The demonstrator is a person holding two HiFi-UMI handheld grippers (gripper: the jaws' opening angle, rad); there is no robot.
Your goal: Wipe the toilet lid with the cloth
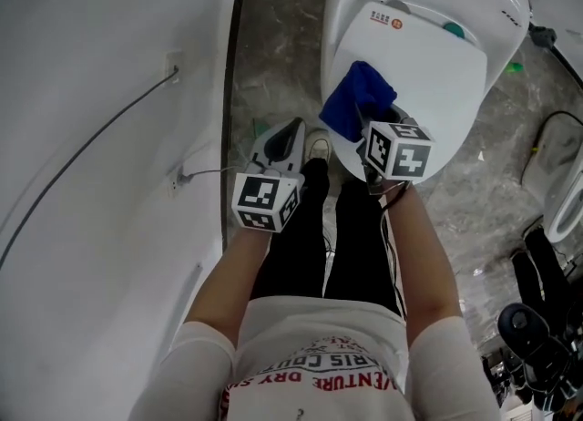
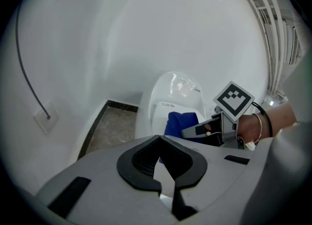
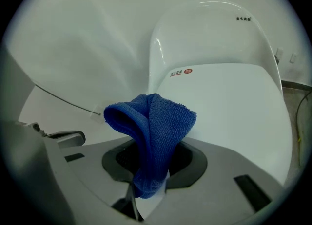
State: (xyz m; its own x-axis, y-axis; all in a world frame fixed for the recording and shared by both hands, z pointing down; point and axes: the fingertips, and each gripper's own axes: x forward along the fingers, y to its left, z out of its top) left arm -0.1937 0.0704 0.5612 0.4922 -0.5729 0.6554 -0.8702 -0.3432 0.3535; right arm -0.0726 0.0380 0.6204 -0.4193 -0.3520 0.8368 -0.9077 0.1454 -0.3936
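The right gripper (image 3: 146, 190) has its jaws clamped on a bunched blue cloth (image 3: 151, 136), which stands up out of them in a fold. The cloth sits at the closed white toilet lid (image 3: 229, 107), at about 9 o'clock on it in the head view; contact cannot be confirmed. The left gripper (image 2: 163, 182), at 8 o'clock from the right, has its jaws nearly together on nothing. The wiping appears barely begun, with most of the lid left.
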